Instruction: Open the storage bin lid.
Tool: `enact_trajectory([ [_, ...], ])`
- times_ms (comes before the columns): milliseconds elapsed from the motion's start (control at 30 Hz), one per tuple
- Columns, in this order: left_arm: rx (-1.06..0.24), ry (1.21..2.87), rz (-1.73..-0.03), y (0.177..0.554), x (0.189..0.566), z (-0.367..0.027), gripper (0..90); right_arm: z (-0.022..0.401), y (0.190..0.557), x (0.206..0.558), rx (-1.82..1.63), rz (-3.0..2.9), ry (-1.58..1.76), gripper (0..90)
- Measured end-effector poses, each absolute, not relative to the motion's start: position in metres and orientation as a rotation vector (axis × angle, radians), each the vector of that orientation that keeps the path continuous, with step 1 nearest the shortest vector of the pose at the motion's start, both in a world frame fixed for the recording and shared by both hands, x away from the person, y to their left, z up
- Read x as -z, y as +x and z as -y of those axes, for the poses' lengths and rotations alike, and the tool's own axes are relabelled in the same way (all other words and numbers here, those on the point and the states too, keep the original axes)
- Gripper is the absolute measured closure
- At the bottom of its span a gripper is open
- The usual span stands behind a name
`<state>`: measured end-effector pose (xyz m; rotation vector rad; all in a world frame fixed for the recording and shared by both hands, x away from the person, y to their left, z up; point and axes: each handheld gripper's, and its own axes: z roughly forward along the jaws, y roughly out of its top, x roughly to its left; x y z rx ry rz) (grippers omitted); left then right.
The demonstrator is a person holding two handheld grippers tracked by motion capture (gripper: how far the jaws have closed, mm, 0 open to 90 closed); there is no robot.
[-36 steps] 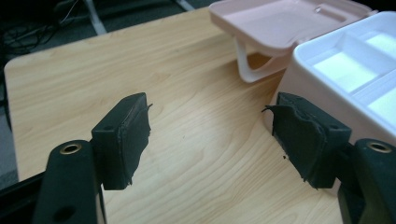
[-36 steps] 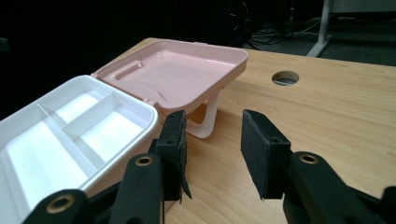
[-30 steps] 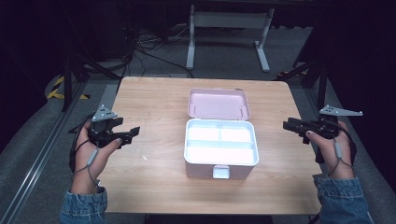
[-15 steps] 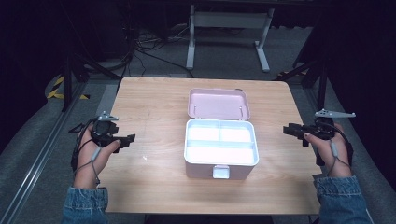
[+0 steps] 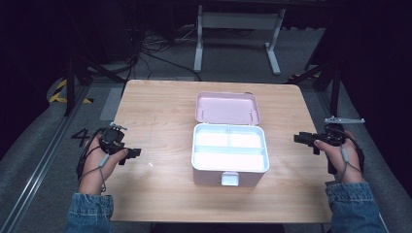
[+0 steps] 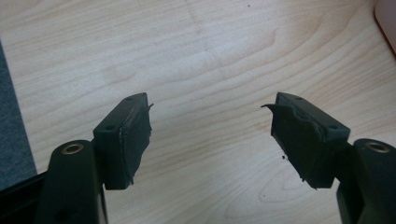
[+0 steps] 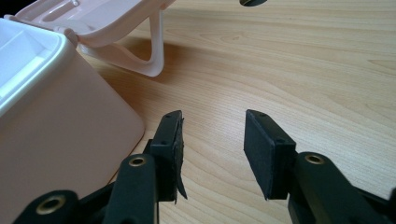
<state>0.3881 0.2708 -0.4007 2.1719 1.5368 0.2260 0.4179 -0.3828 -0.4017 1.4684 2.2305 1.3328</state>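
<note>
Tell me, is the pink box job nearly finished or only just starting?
Done: the pink box sits open, its lid leaning back, and the white tray inside looks empty. In hand: nothing. The left gripper and right gripper are both open, one each side of the box, touching nothing. Left: whatever comes next with the box, perhaps closing the lid, hasn't begun.

Dark surroundings, table [image 5: 160, 111] lit from above; box [image 5: 230, 154] interior glares white; gripper views sharp
</note>
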Motion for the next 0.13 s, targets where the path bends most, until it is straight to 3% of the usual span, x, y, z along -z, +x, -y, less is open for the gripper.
enact_trajectory([
  [133, -0.2, 2.169, -1.558, 0.3878, 0.4016, -0.2693, 29.6, 0.3822, 0.418, 0.4012, -1.332, -2.231, 1.467, 58.2],
])
